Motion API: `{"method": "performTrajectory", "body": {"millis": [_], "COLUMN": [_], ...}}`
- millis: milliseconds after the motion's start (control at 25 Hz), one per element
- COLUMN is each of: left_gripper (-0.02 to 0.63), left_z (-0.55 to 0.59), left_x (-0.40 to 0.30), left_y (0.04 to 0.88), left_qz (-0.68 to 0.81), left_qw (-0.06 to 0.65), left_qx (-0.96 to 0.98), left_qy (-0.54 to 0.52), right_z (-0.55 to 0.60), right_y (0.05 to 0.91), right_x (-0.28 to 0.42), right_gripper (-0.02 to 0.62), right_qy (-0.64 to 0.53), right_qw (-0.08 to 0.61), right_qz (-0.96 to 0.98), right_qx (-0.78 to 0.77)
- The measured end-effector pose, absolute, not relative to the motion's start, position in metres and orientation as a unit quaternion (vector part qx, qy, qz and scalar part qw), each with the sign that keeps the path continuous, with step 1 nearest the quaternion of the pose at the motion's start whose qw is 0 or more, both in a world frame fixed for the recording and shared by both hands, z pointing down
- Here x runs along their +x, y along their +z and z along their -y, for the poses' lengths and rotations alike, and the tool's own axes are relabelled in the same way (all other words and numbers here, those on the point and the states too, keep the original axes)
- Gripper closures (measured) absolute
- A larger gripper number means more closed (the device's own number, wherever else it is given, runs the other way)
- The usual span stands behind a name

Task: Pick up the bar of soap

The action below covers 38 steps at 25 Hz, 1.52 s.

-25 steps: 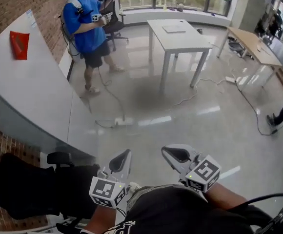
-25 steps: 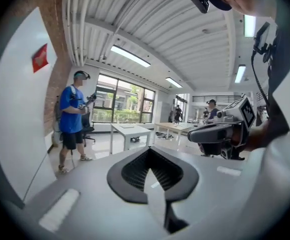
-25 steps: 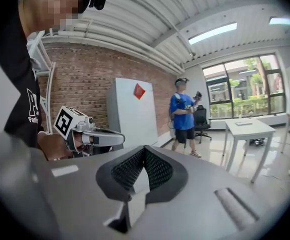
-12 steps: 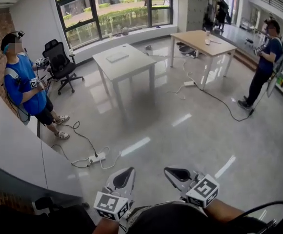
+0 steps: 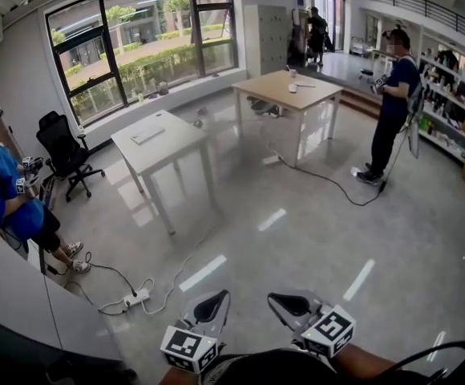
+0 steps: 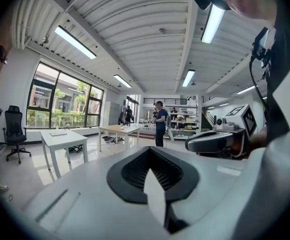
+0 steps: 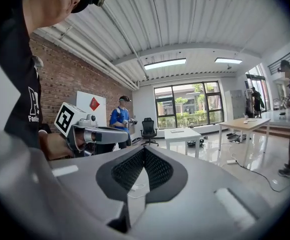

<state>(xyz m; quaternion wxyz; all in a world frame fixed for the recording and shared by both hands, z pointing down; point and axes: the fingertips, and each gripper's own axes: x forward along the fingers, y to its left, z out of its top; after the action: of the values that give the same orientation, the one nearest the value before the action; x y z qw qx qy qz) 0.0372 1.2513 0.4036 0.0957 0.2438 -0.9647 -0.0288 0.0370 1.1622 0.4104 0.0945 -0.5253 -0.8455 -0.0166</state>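
Since the earlier frames the whole scene has been swung leftward in the head view: the person in a blue shirt (image 5: 8,207) has been carried from the upper middle to the left edge, and the white rectangular table (image 5: 156,139) from the upper centre to left of centre. The left gripper (image 5: 213,301) and right gripper (image 5: 285,301) have been kept side by side at the lower edge.

In the head view no bar of soap is seen anywhere, so the task is judged not yet begun; the soap must first be found. A light wooden table (image 5: 289,87) is placed in the upper middle, a black wheeled office chair (image 5: 62,147) at the left, and a white power strip (image 5: 134,299) with its trailing cable on the glossy grey floor (image 5: 297,231) at the lower left. A person in dark clothes (image 5: 393,107) is stood at the upper right.

In the left gripper view its jaws are seen clenched together with nothing between them, and only the tables and the far shelves lie beyond.

In the right gripper view the jaws are likewise pressed together and empty. No soap is shown there either.
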Motion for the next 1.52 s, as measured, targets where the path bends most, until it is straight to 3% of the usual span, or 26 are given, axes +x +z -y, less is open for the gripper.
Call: {"method": "performTrajectory", "body": {"millis": [960, 1520], "left_gripper": [0.598, 0.598], "left_z": [-1.039, -0.978], "left_x": [-0.107, -0.139], "left_y": [0.432, 0.43], "left_qz": [0.835, 0.696], "left_qw": [0.112, 0.124], "left_qx": [0.538, 0.706], "left_qy": [0.016, 0.033], "right_z": [-0.967, -0.931], "right_y": [0.432, 0.43], "right_x": [-0.06, -0.072], "right_gripper": [0.588, 0.588], "right_qy": [0.03, 0.067], "right_qw": [0.089, 0.119], "right_qz": [0.969, 0.99], "right_qx": [-0.227, -0.028]}}
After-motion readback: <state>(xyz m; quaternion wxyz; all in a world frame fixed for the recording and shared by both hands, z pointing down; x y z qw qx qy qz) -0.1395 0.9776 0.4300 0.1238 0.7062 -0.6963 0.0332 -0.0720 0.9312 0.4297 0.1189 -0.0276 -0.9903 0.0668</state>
